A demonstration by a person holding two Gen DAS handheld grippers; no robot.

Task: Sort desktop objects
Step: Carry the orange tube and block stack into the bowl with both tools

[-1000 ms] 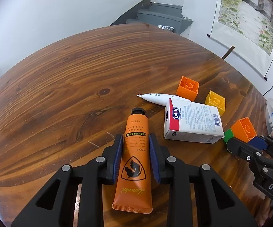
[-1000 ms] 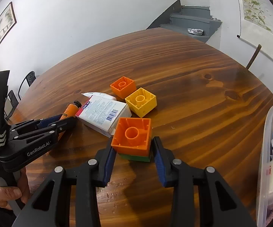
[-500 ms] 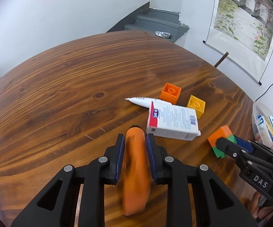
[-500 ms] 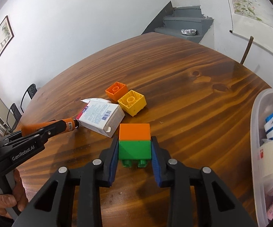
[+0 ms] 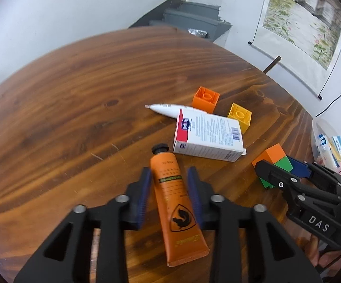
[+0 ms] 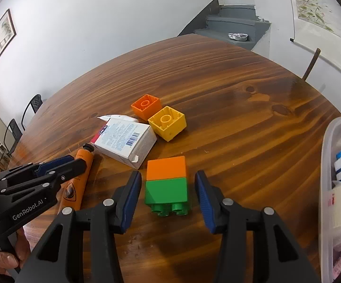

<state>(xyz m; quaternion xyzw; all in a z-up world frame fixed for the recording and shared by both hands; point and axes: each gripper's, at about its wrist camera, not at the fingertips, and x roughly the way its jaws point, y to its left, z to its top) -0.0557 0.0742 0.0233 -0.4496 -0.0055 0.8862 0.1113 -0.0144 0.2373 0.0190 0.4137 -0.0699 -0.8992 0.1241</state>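
Sorting barely begun: most objects are left loose on the round wooden tabletop (image 6: 217, 75).

The left hand-held gripper (image 5: 169, 194) is opening around the flat-lying orange squeeze tube (image 5: 174, 202); the right hand-held gripper (image 6: 166, 197) is opening around the orange-and-green stacked toy brick (image 6: 166, 181), neither gripped. The clear plastic bin (image 6: 326, 165) is cut off, its contents unclear.

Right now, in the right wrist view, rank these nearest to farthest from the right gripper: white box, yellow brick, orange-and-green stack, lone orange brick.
1. orange-and-green stack, between the opening jaws of the right gripper, untouched.
2. white box, ahead-left.
3. yellow brick, beyond the box.
4. lone orange brick, farthest back.
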